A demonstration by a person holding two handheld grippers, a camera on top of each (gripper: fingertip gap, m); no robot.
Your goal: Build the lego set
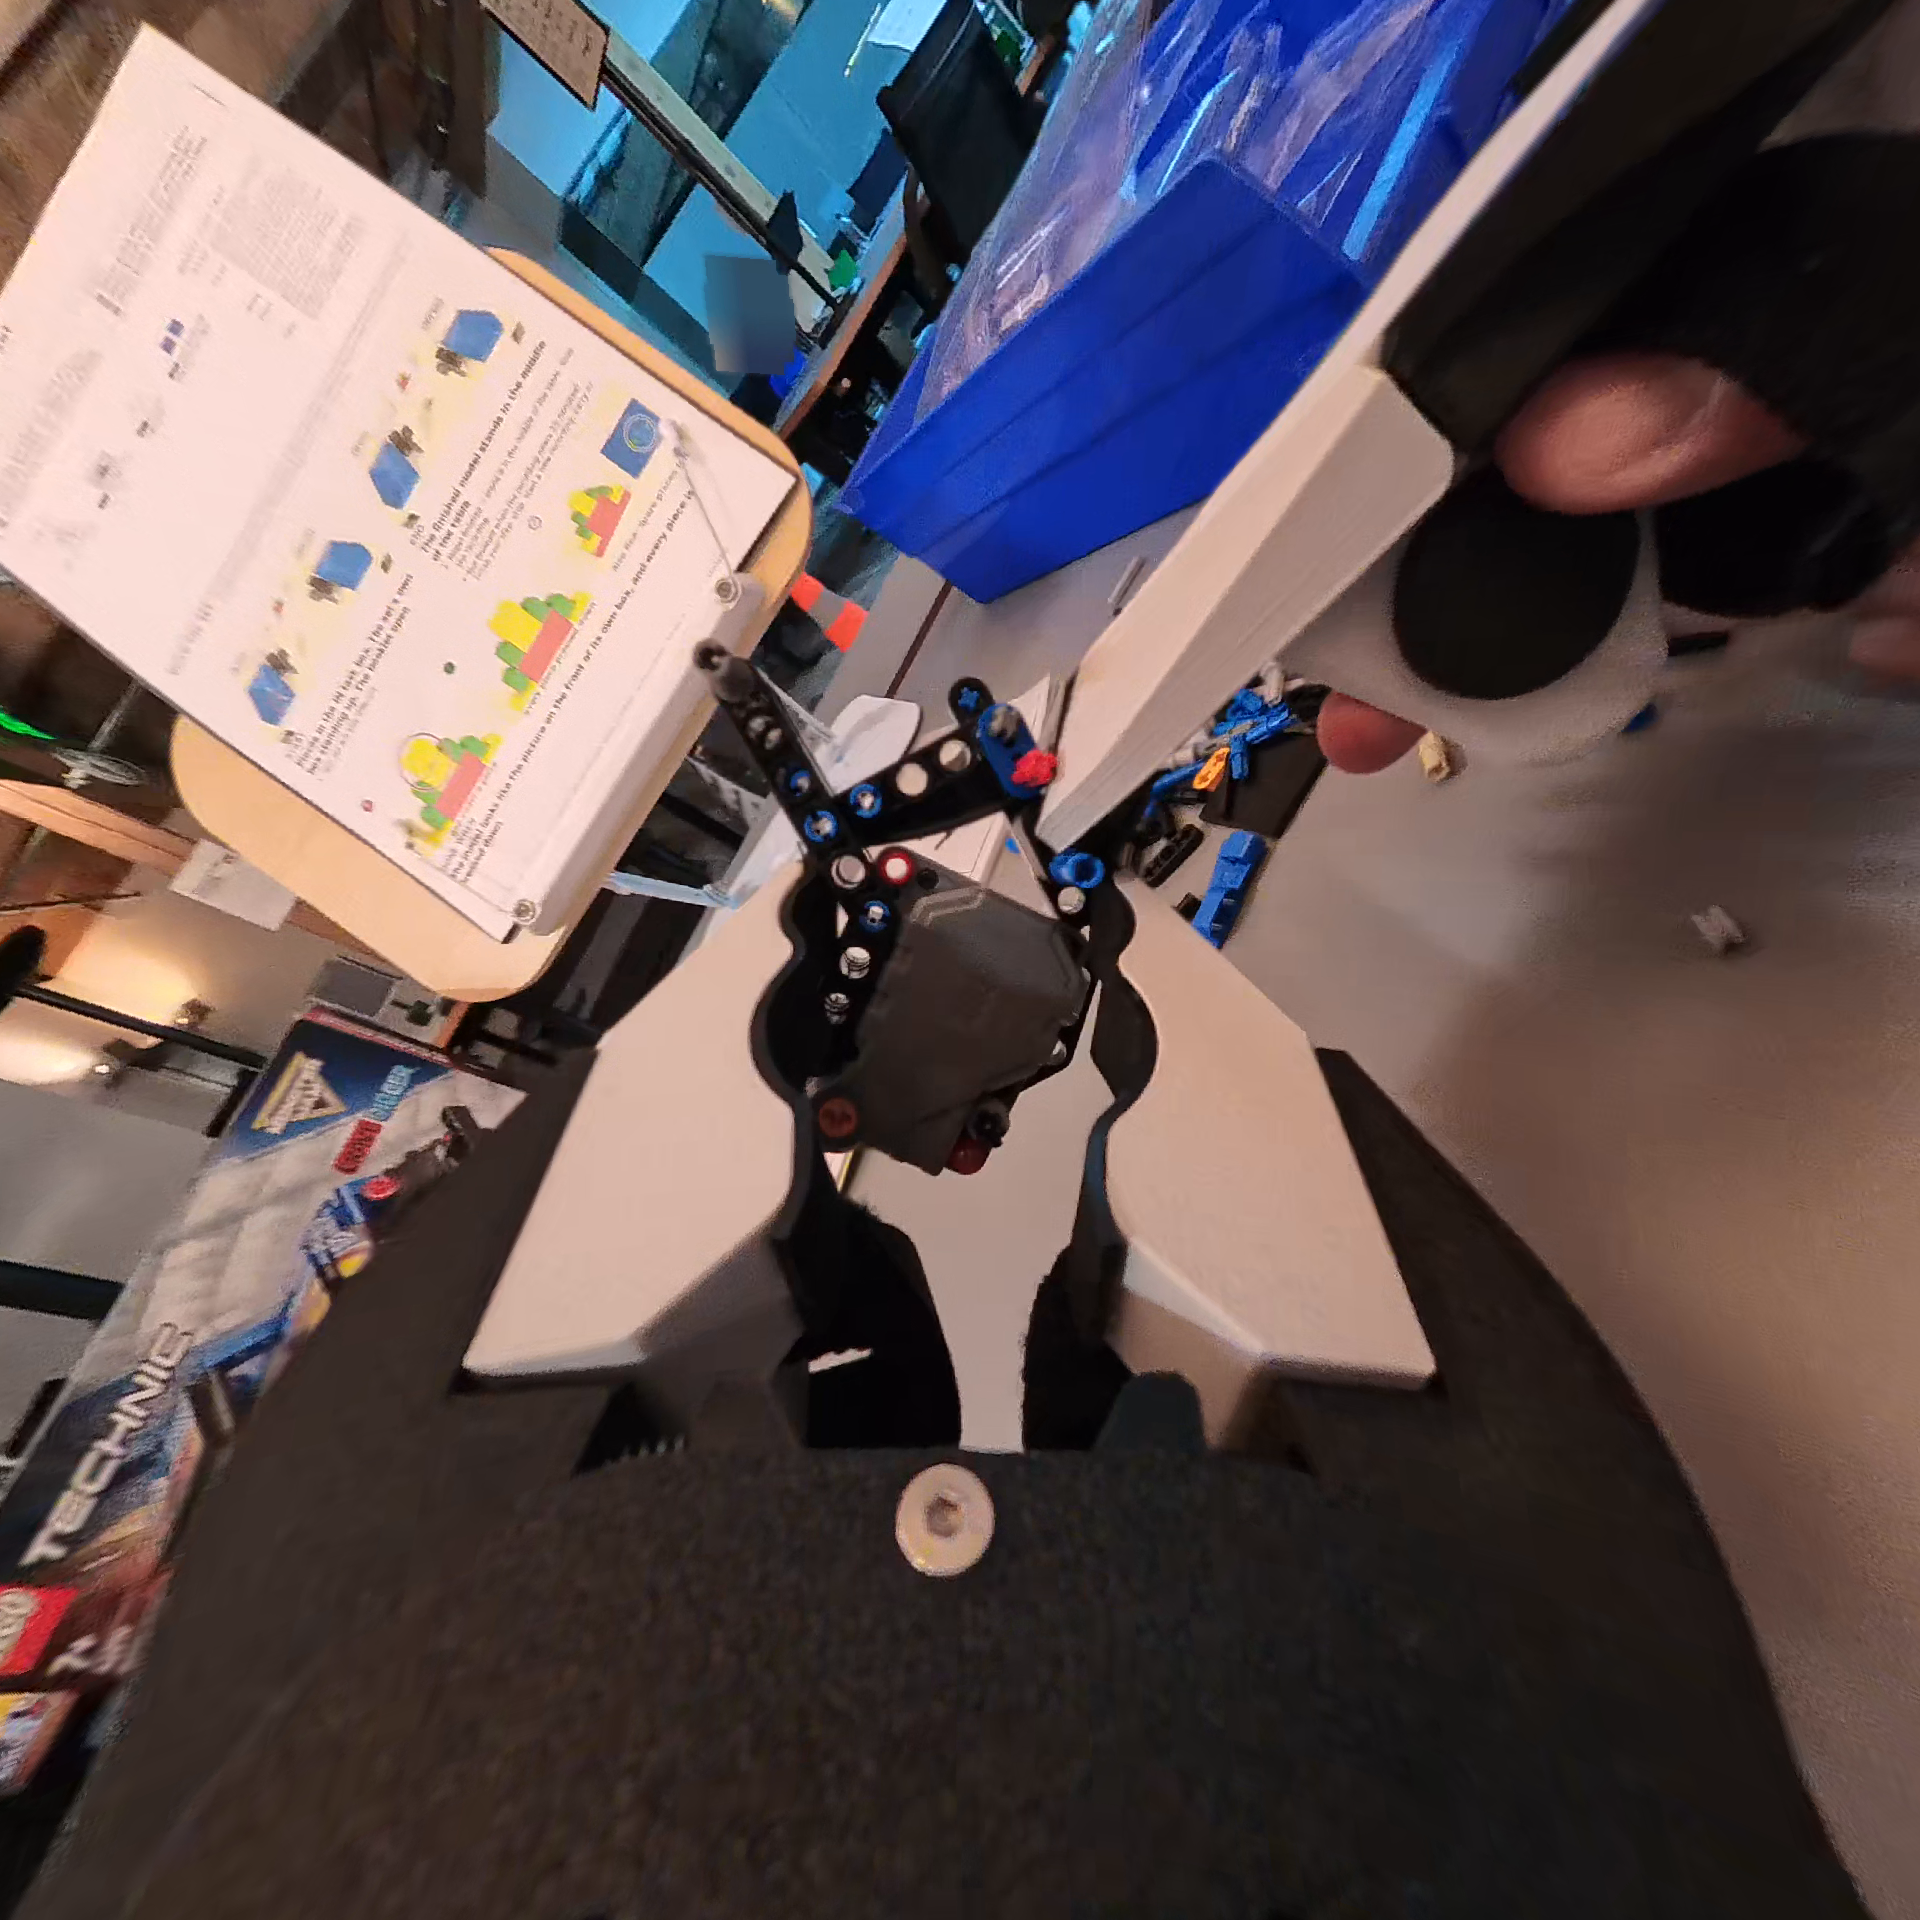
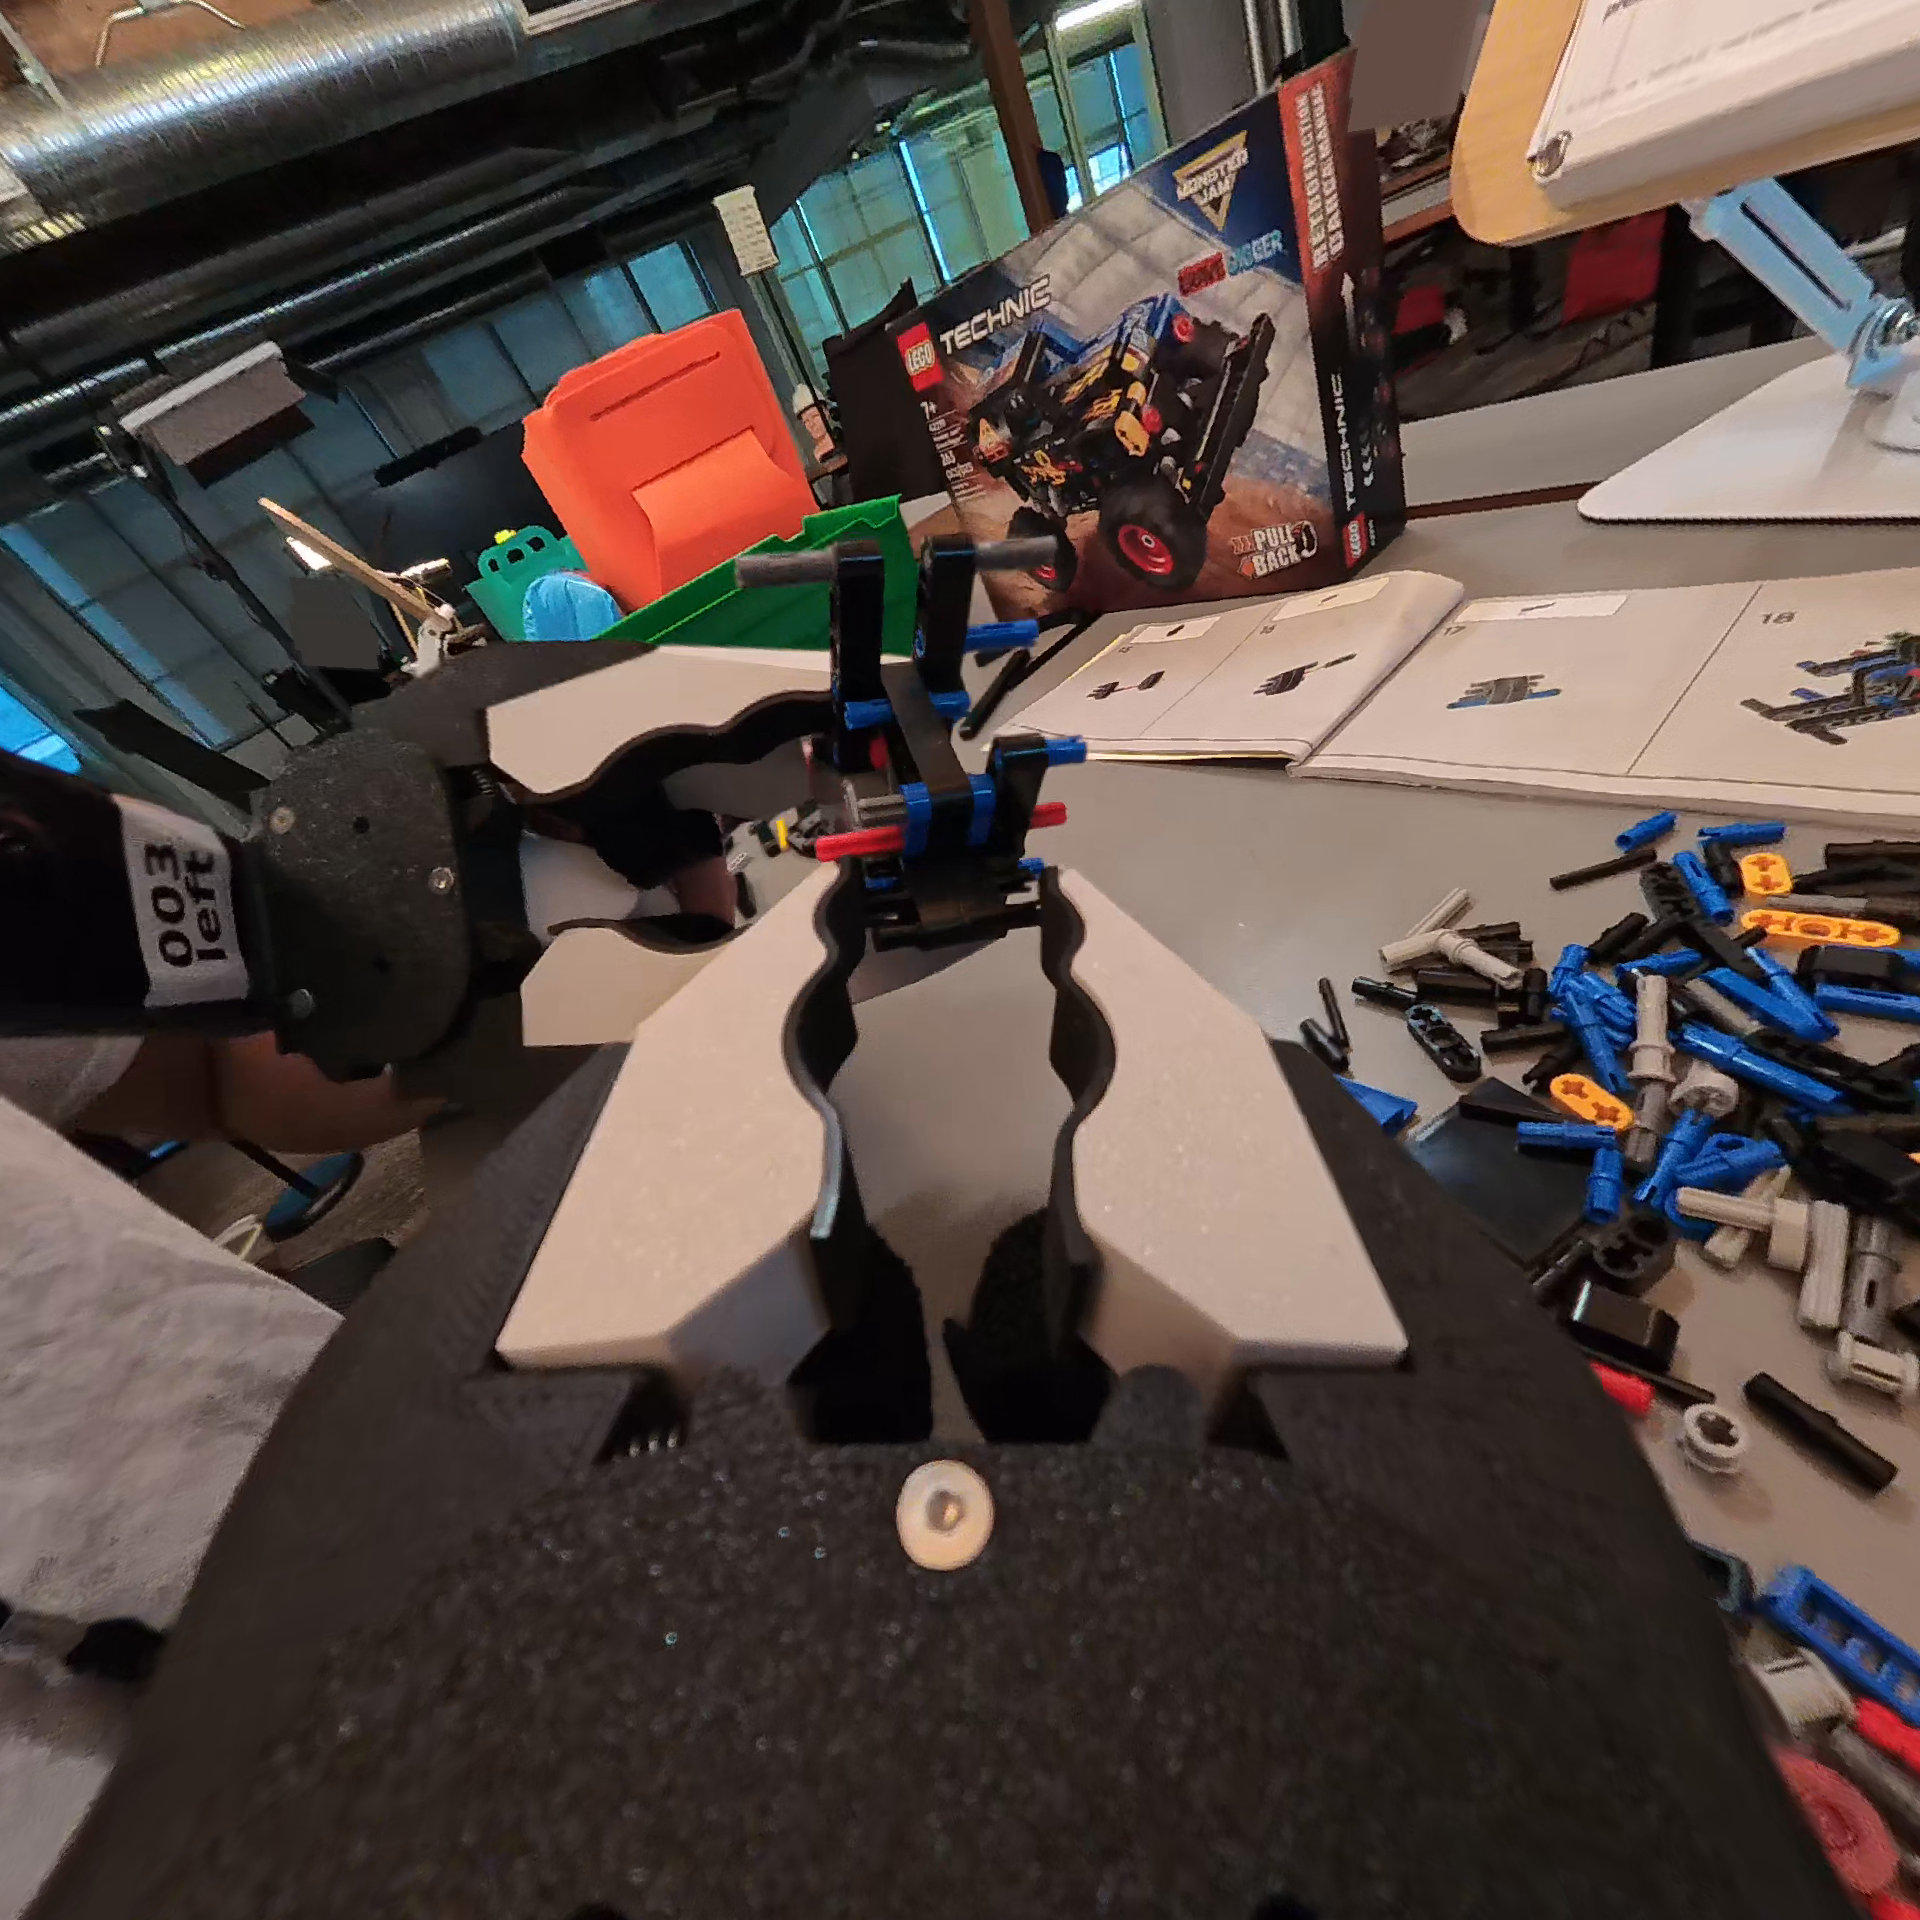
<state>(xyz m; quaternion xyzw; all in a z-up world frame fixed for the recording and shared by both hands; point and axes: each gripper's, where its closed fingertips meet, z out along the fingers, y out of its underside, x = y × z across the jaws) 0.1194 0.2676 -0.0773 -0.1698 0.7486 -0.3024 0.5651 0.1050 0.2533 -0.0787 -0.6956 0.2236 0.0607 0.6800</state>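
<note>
Both grippers, left and right, clamped on the chassis subassembly: keep grips firm, beams aligned, when pressing.

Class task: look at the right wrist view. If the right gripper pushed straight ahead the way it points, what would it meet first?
The right gripper already has the black and blue lego assembly between its fingertips, so it meets that first. The left gripper holds the same assembly from the side; depth beyond is unclear.
</note>
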